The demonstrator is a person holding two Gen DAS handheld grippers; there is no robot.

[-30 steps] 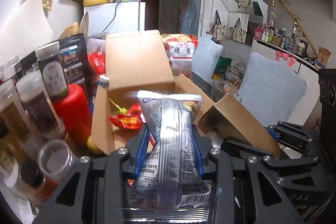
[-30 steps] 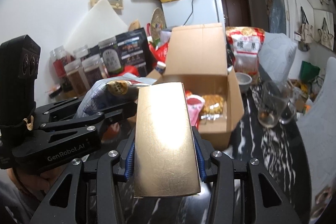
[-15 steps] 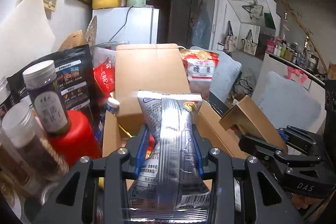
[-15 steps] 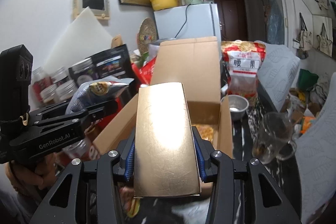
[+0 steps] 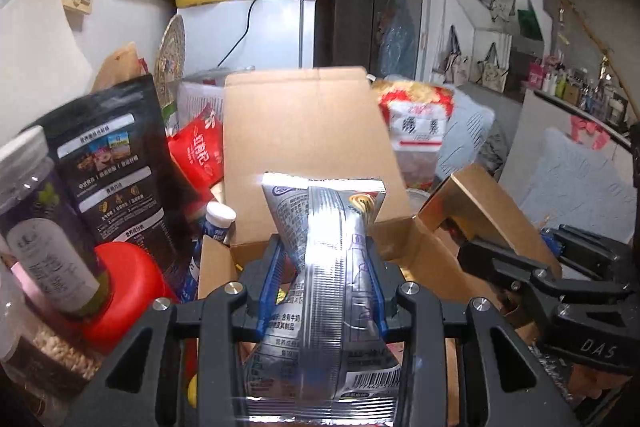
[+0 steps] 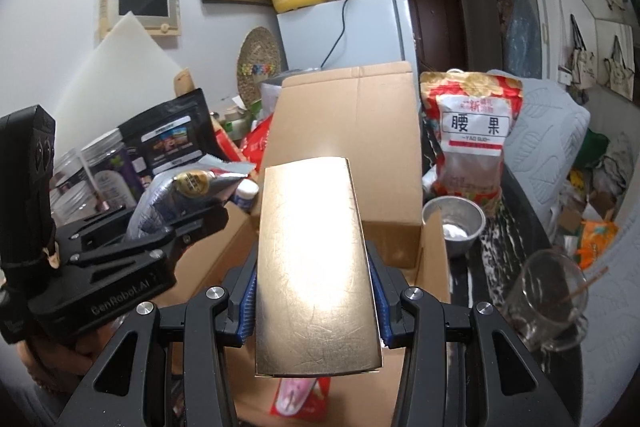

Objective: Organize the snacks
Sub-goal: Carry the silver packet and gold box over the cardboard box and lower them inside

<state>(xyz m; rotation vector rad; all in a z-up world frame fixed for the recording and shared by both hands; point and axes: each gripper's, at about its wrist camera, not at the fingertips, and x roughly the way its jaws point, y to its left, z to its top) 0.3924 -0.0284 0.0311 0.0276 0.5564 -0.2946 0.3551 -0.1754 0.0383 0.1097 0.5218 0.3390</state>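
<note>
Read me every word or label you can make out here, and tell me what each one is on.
"GenRobot.AI": side of the left gripper.
"DAS": side of the right gripper.
"腰果" with "YAO GUO" beneath: red nut bag.
Small print and barcode on the silver packet, the black pouch and the jar label: too small or blurred to read.

Dark marbled tabletop [image 6: 504,227] bearing open cardboard box [image 6: 360,131], metal bowl [image 6: 454,223], glass mug [image 6: 548,303] and cashew bag [image 6: 472,139]
</note>
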